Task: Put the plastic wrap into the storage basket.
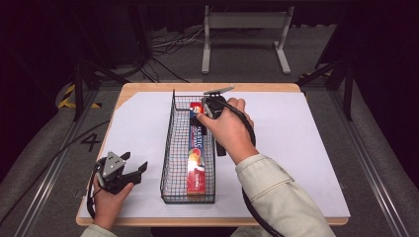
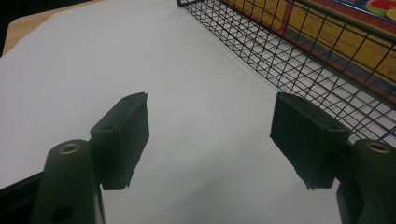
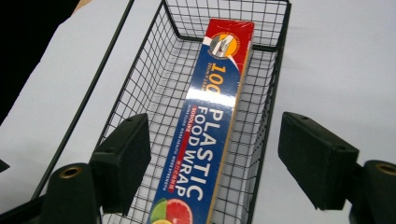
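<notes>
— So, where's the box of plastic food wrap (image 1: 196,148) sitting?

— Flat in the bottom of the black wire basket (image 1: 169,148), lengthwise, towards the basket's right wall. From the right gripper view the box (image 3: 210,126) lies between the jaws but lower down, with nothing touching it.

— And the right gripper (image 1: 211,104)?

— It's held over the far end of the basket, jaws spread wide and empty. The person's hand (image 1: 230,129) reaches across the basket's right rim.

— What about the other one?

— The left gripper (image 1: 132,166) rests low near the front-left part of the white sheet (image 1: 296,133), just beside the basket. Its jaws stand apart too, with bare sheet (image 2: 187,93) between them and the basket wall (image 2: 299,60) off to one side.
</notes>
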The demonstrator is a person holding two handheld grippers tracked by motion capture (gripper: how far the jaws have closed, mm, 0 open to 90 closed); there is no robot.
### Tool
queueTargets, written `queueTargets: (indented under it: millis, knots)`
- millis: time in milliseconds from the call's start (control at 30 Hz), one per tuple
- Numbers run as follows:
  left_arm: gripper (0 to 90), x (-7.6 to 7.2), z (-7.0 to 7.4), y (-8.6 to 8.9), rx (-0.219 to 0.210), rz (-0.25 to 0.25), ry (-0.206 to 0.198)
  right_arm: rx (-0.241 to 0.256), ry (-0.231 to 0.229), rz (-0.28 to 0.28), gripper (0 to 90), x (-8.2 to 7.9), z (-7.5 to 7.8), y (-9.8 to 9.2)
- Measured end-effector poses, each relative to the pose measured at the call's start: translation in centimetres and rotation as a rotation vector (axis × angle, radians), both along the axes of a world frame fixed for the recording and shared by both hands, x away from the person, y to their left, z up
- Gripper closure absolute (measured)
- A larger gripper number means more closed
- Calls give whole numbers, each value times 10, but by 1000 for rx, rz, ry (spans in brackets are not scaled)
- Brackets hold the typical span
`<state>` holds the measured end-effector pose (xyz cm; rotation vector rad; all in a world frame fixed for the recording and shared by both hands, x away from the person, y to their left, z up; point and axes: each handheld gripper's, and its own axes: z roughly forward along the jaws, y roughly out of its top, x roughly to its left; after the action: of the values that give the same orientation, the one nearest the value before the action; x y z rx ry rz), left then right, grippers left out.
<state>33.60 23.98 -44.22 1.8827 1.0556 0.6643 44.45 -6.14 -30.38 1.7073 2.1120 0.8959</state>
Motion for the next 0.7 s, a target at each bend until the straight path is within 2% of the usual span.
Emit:
queueTargets:
  millis: [167, 233, 300, 567, 700]
  knots:
    - [283, 1, 0, 1, -5, 1, 5, 16, -20, 12, 250, -4, 6, -17]
    - [283, 1, 0, 1, -7, 2, 3, 7, -38, 39, 239, -5, 7, -26]
    - [283, 0, 0, 1, -9, 6, 3, 18, -37, 55, 230, -7, 8, -36]
    - [283, -1, 1, 1, -8, 5, 3, 30, -107, 110, 227, -19, 11, -78]
    - [283, -1, 2, 2, -10, 8, 0, 41, -157, 129, 215, -25, 11, -110]
